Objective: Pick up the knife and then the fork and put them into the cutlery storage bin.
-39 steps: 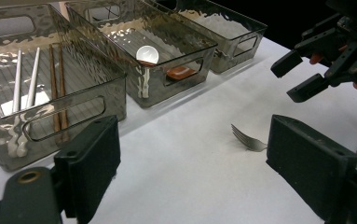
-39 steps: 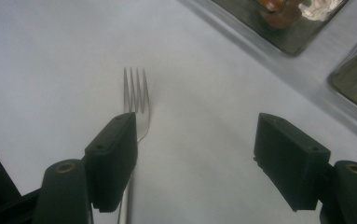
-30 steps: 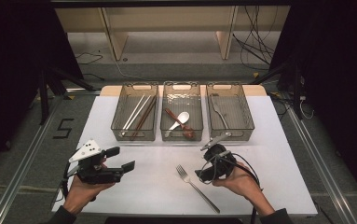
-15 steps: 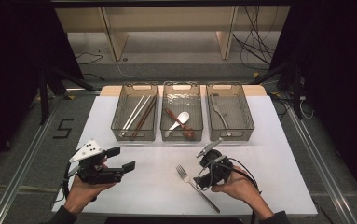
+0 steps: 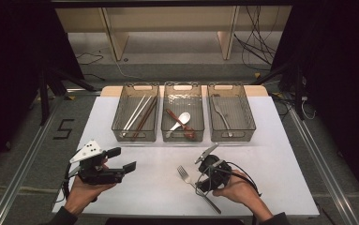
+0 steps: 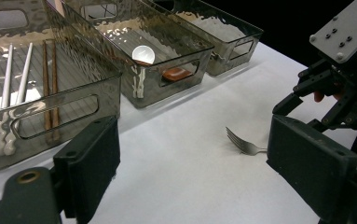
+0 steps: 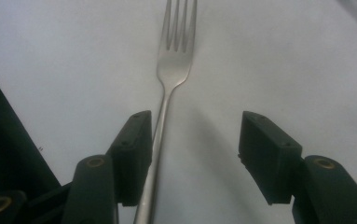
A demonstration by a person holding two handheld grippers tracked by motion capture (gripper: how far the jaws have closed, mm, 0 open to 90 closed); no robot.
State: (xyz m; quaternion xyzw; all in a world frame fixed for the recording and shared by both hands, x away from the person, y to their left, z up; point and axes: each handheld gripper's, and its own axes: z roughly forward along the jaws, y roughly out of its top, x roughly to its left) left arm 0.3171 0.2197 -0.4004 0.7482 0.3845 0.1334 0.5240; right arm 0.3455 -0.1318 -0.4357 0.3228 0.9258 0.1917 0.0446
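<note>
Item: fork [image 7: 175, 56], flat on tabletop [image 5: 280, 154]. My right tongs [image 7: 195, 154], just closing, straddle its handle, still unpinched; I centre them first. Left tongs [image 6: 192, 172] spread, idle.

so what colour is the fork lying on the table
Plain silver metal, no pattern. The fork shows best in the right gripper view.

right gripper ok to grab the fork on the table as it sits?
Probably yes. The right gripper is down over the fork, jaws closing in with the handle between them beside one pad, not yet pinched. The white table around it is bare, so nothing blocks.
</note>
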